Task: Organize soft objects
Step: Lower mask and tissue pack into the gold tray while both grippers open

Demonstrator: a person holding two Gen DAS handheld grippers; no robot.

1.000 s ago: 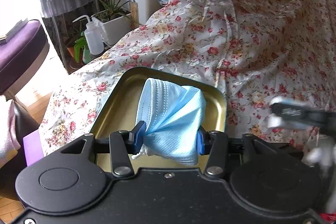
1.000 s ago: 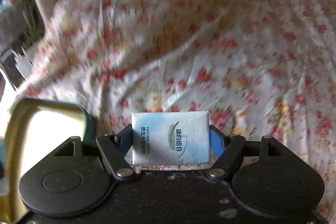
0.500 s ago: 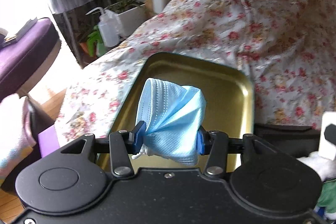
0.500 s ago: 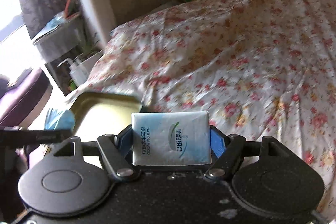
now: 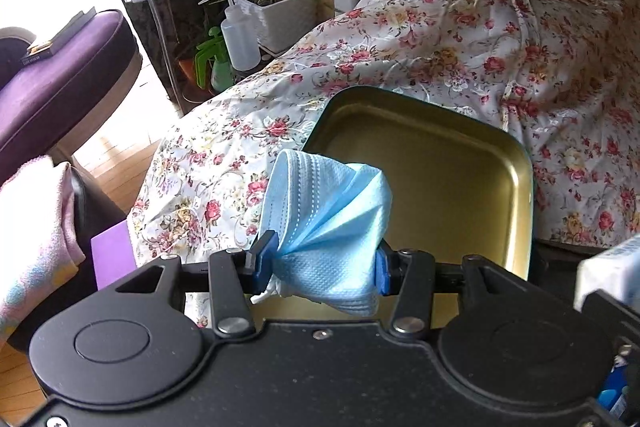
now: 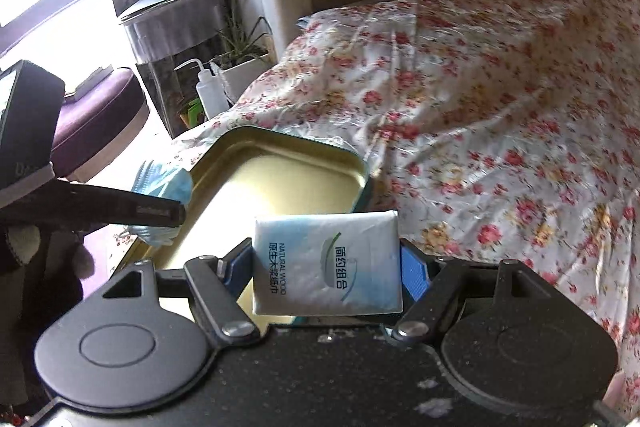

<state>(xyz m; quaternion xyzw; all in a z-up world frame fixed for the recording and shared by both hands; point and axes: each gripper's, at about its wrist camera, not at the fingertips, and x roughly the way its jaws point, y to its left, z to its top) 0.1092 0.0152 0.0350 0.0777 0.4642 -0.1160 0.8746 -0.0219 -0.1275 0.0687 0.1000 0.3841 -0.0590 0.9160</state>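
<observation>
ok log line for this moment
left gripper: shut on face mask | right gripper: shut on tissue pack | tray: empty

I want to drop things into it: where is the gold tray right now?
The gold tray lies on the floral bedspread at its near corner, in both wrist views just beyond the face mask and tissue pack.

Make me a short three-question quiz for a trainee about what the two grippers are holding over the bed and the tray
1. True or false: the gold tray on the floral bedspread already holds an item.
2. What does the left gripper grip?
A. tissue pack
B. blue face mask
C. squeeze bottle
3. Fill in: the right gripper is shut on a ____.

Key:
1. False; it looks empty.
2. B, the blue face mask.
3. tissue pack.
</observation>
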